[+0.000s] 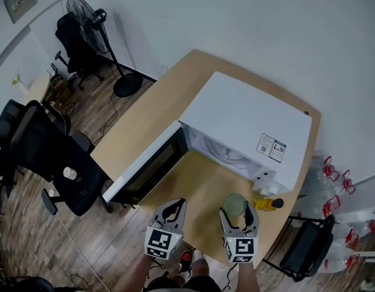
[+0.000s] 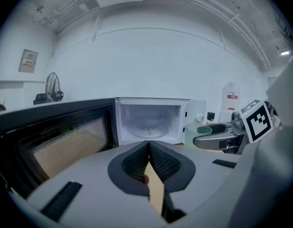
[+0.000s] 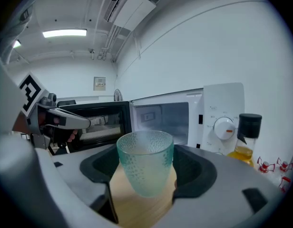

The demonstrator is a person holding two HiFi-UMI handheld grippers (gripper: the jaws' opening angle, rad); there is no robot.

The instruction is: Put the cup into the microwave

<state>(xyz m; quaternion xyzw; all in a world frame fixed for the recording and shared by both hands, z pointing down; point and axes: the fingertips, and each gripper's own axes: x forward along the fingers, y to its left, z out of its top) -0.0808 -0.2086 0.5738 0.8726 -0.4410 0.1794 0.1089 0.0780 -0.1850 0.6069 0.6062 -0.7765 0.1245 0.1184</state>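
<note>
Cup (image 3: 145, 160) held, microwave (image 1: 248, 126) open.
Right gripper (image 1: 238, 219) grasped it; left gripper (image 2: 149, 156) was clenched, empty. Next likely called for a level reach inside.

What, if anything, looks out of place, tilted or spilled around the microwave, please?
Nothing stands out. The cup stands upright between the jaws of the right hand-held gripper, the microwave has its door open, the bottle beside it is upright, and the table shows no spill.
</note>
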